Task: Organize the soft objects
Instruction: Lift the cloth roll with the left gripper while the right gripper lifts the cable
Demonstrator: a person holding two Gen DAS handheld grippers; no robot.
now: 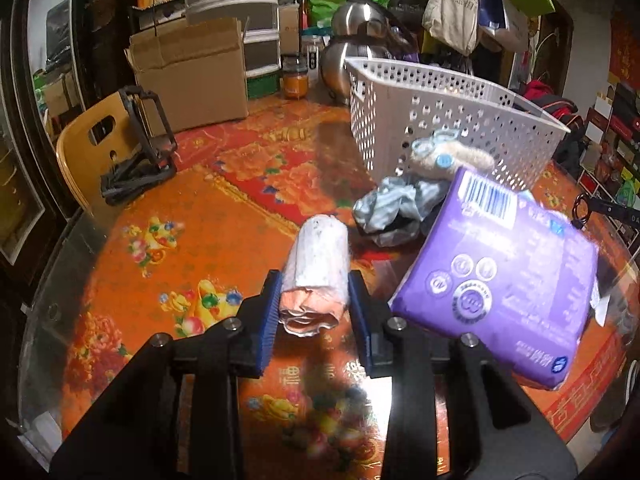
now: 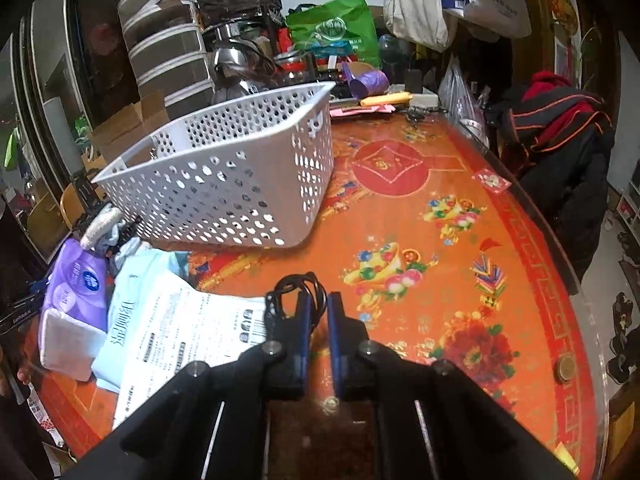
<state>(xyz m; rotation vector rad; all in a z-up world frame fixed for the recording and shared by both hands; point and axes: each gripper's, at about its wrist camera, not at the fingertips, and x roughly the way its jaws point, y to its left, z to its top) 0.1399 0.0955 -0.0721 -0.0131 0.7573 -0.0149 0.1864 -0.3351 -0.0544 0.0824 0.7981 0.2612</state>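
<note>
A: Left wrist: what does the left tool (image 1: pixel 314 300) hold?
B: A white roll (image 1: pixel 316 276), pinched between its pads, above the tabletop (image 1: pixel 192 208). Purple pack (image 1: pixel 496 276) just right; basket (image 1: pixel 432 120) beyond.
A: Right tool (image 2: pixel 316 312)?
B: Nearly closed on a black cord (image 2: pixel 304 282).

A round desk (image 2: pixel 460 208) under glass wears an orange-red festive cloth. Behind it clutter crowds a pale wall — cardboard box (image 1: pixel 192 76), plastic drawer tower (image 1: pixel 236 12), steel kettles (image 1: pixel 352 36), hanging tote bags (image 1: pixel 452 4). A wooden chair (image 1: pixel 86 148) stands at left.
</note>
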